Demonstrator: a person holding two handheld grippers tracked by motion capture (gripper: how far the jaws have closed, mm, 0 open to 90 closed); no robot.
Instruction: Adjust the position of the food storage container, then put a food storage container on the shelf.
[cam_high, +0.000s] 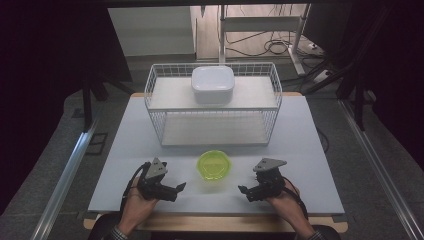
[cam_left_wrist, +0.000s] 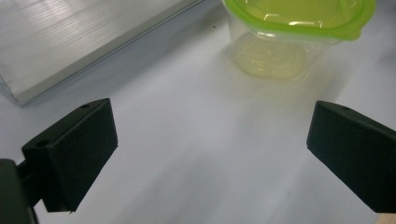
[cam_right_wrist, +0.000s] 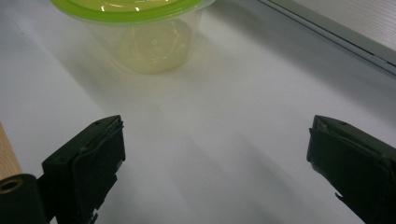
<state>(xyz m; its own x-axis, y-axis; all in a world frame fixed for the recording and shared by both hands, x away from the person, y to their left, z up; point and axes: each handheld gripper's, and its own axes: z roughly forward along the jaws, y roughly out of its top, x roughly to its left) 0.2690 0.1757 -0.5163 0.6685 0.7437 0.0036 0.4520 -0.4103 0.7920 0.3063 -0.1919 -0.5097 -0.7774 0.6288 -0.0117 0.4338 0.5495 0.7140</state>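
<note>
A clear tub with a green lid (cam_high: 214, 166) stands on the white table (cam_high: 310, 150) just in front of the wire rack. My left gripper (cam_high: 181, 188) rests low on the table to its left, open, with bare table between its fingers (cam_left_wrist: 74, 154). The tub (cam_left_wrist: 294, 32) stands ahead of it, apart from the jaws. To the tub's right my right gripper (cam_high: 242, 190) is open too, nothing between its fingers (cam_right_wrist: 84, 168), and the tub (cam_right_wrist: 140, 32) stands ahead at upper left.
A white wire rack (cam_high: 214, 102) with two shelves stands at the table's back, and a white lidded box (cam_high: 213, 84) sits on its top shelf. The rack's lower edge (cam_left_wrist: 70, 51) lies close by. The table's wooden front edge (cam_high: 220, 223) runs by the hands.
</note>
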